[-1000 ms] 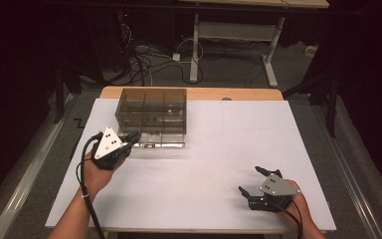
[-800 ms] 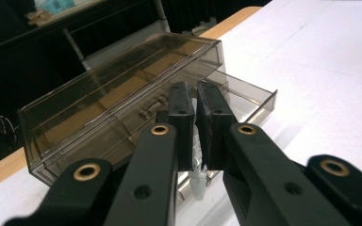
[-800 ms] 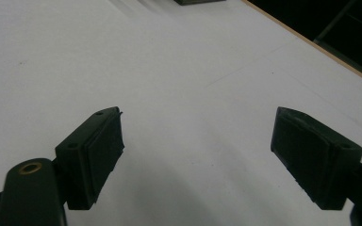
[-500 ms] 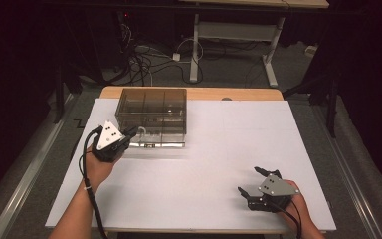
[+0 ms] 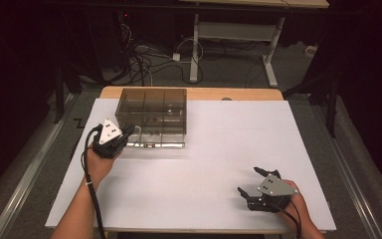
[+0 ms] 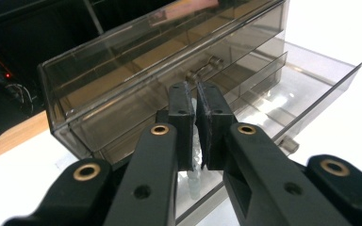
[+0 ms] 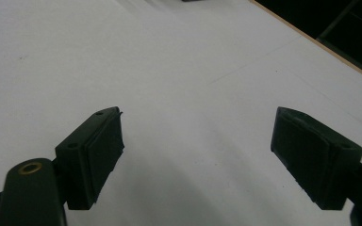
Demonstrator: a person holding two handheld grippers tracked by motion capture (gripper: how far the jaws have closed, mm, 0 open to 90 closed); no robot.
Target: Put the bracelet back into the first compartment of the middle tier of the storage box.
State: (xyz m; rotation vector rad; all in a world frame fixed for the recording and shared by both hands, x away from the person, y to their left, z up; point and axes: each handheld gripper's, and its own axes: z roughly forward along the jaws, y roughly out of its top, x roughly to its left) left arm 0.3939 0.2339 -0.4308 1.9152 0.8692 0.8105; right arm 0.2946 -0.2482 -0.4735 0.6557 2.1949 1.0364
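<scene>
A smoky transparent drawer box [image 5: 151, 107] stands at the table's back left, its bottom drawer [image 5: 155, 142] pulled out toward me. My left gripper [image 5: 128, 131] hovers at the drawer's left end. In the left gripper view, that gripper [image 6: 196, 108] is shut on a small clear plastic piece [image 6: 193, 182], which hangs over the open drawer [image 6: 311, 80]. What the piece is I cannot make out. My right gripper [image 5: 251, 181] rests on the table near the front right. The right gripper [image 7: 198, 155] is open with nothing between its jaws.
A white sheet [image 5: 219, 149] covers the wooden table [image 5: 229, 93]. The box's upper drawer [image 6: 202, 70] is closed, with a small knob. Beyond the table lie cables on the floor [image 5: 144, 59] and a desk frame [image 5: 238, 35].
My left gripper has moved a little away from me, toward the box's open drawer, and sunk slightly, still shut on the clear piece. The right gripper has stayed put.
</scene>
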